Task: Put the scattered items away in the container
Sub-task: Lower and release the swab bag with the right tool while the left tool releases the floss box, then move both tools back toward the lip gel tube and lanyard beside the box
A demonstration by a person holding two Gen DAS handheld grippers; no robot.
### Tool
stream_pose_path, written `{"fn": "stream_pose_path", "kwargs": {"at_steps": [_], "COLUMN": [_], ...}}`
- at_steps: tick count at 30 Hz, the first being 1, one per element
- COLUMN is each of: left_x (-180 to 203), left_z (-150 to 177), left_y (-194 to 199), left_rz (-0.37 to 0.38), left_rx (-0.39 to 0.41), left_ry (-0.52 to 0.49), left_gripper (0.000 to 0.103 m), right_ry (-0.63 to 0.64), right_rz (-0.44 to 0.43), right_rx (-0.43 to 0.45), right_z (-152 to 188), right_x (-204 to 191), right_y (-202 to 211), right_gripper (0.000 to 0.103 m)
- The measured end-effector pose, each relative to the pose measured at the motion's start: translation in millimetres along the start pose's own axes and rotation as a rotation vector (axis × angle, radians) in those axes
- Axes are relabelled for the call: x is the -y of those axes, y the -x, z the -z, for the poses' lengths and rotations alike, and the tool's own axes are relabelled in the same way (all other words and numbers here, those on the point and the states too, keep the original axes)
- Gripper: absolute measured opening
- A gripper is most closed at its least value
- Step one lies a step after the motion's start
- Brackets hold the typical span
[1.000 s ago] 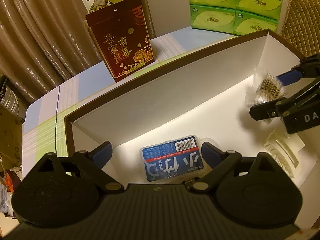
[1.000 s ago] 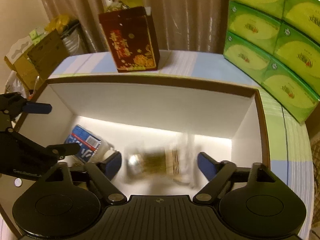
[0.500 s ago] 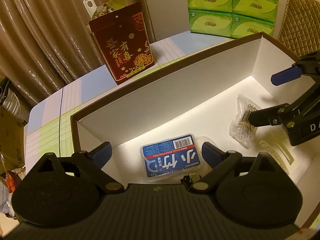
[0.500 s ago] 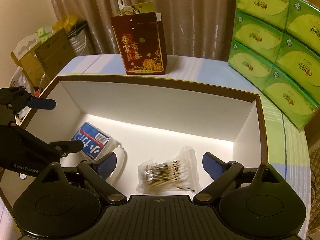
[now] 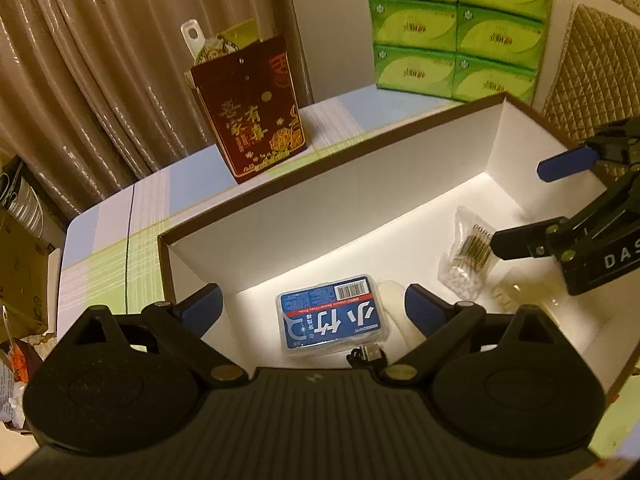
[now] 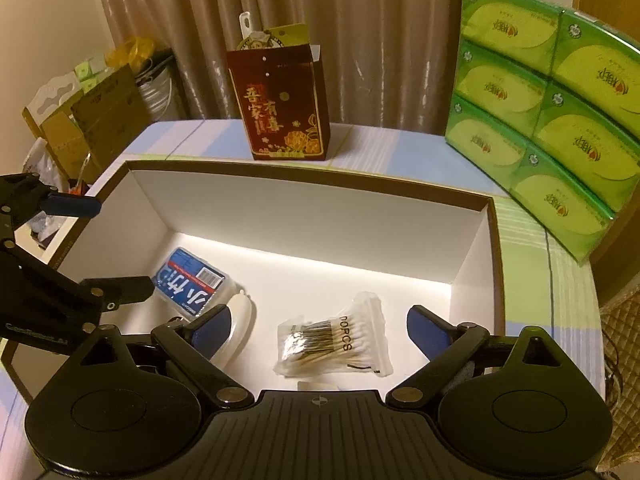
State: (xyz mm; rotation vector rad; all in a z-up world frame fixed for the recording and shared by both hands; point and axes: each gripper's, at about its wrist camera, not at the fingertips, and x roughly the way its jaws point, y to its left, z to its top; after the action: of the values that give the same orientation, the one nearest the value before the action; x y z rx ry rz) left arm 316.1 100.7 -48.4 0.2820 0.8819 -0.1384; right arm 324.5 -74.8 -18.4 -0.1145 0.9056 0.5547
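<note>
The brown box with a white inside (image 5: pixel 360 216) (image 6: pixel 304 220) fills both views. On its floor lie a blue floss-pick case (image 5: pixel 334 316) (image 6: pixel 194 284), a clear bag of cotton swabs (image 6: pixel 334 338) (image 5: pixel 470 256), a cream oval piece (image 5: pixel 394 312) (image 6: pixel 240 320), a pale plastic clip (image 5: pixel 520 292) and a small black item (image 5: pixel 366 354). My left gripper (image 5: pixel 313 309) (image 6: pixel 108 246) hovers open above the blue case, holding nothing. My right gripper (image 6: pixel 320 330) (image 5: pixel 532 204) hangs open above the swab bag, clear of it.
A dark red gift bag (image 5: pixel 252 124) (image 6: pixel 282 108) stands on the striped tablecloth behind the box. Green tissue packs (image 6: pixel 552 104) (image 5: pixel 456 28) are stacked at the back right. Cardboard boxes (image 6: pixel 92 120) sit past the table's left edge, curtains behind.
The swab bag left my right gripper and dropped onto the box floor, where it now lies still. Both grippers have lifted and drawn back a little; the right jaws stand wider.
</note>
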Motion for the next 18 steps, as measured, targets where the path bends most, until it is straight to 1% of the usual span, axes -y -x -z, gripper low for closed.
{"fn": "stream_pose_path", "kwargs": {"at_steps": [9, 18], "left_x": [-0.1, -2.4], "left_z": [8.2, 30.9], "left_y": [39.5, 97.9], "left_rz": [0.009, 0.008], "left_rx": [0.053, 0.125], "left_ry": [0.041, 0.123], "left_gripper": [0.096, 0.096], "right_ry": [0.013, 0.025], "right_rz": [0.017, 0.018], "right_rx": [0.046, 0.12], "right_z": [8.2, 28.6], "right_x": [-4.3, -13.8], "right_y": [29.8, 72.0], "right_gripper": [0.093, 0.093]}}
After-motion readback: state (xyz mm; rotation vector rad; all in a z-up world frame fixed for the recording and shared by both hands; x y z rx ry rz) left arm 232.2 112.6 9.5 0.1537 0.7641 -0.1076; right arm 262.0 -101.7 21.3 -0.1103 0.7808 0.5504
